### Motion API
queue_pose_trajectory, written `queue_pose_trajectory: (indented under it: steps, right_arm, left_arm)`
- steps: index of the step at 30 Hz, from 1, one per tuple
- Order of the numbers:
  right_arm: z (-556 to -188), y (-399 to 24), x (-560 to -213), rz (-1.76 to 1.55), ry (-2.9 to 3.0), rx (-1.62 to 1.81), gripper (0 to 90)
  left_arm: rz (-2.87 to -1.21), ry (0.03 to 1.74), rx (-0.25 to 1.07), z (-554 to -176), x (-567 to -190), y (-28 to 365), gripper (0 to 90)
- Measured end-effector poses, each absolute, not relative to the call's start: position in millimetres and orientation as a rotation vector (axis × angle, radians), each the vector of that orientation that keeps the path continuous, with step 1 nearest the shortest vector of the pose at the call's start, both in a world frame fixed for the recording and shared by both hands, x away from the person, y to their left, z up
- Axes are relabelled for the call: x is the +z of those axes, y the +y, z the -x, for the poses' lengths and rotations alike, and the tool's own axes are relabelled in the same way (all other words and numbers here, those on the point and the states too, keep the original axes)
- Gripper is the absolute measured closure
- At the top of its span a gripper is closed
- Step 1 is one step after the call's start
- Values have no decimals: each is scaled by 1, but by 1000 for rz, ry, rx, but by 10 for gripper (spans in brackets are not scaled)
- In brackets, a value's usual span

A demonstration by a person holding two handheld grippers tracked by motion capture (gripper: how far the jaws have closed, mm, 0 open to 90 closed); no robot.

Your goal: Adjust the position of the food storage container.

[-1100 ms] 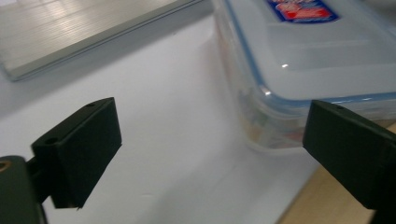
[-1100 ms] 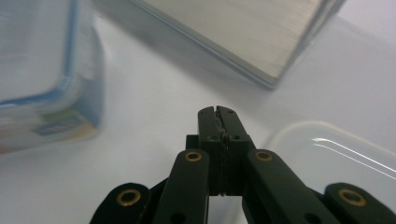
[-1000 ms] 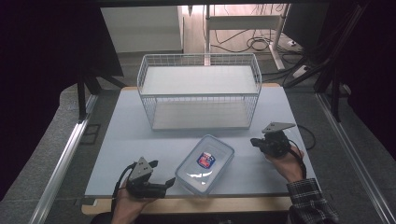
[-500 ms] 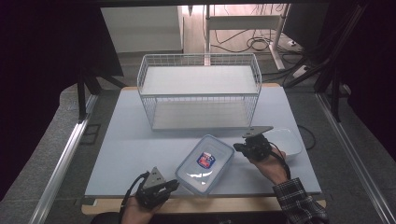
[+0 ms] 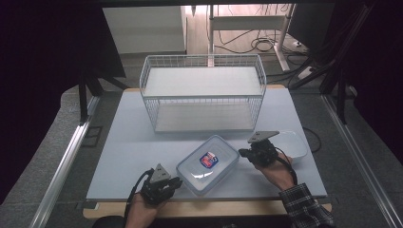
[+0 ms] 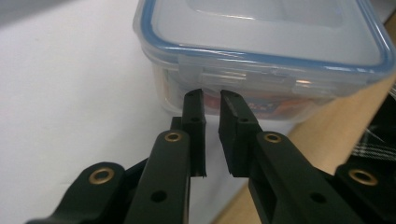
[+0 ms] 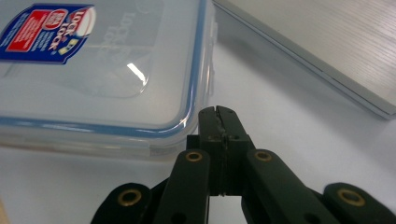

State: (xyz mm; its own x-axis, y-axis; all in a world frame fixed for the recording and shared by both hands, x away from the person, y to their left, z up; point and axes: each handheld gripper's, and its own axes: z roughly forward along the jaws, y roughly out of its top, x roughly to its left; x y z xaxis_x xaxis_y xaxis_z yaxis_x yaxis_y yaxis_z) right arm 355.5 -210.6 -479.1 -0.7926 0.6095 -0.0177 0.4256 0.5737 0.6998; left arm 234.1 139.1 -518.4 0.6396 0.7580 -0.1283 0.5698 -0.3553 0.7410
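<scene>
Lidded container (image 5: 207, 164) between left hand-held gripper (image 5: 167, 183) and right hand-held gripper (image 5: 243, 153).

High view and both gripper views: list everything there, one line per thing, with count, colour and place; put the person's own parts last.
Table: one, pale grey top with a wooden front edge, centre.
Wire basket: one, white, at the far middle of the table.
Food container: one, clear with a blue-rimmed lid and a red and blue label, near the front edge between the grippers.
Tray: one, white, right of the container, behind the right gripper.
Left gripper: one, black, jaws nearly together with a narrow gap, tips at the container's side latch.
Right gripper: one, black, jaws shut, beside the container's corner.
Sleeve: one, plaid, bottom right.
</scene>
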Motion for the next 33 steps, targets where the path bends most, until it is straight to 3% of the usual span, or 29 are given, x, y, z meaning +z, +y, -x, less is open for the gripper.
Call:
queue_pose_trajectory:
  steps: [20, 33]
  right_arm:
    - [-330, -208, -470, -815, 2586, 1191, 900]
    - [-365, -195, -486, -895, 2535, 1009, 900]
  left_arm:
    - [-2047, 1101, 326, -292, -518, 162, 846]
    - [-2044, 1140, 333, -310, -523, 161, 877]
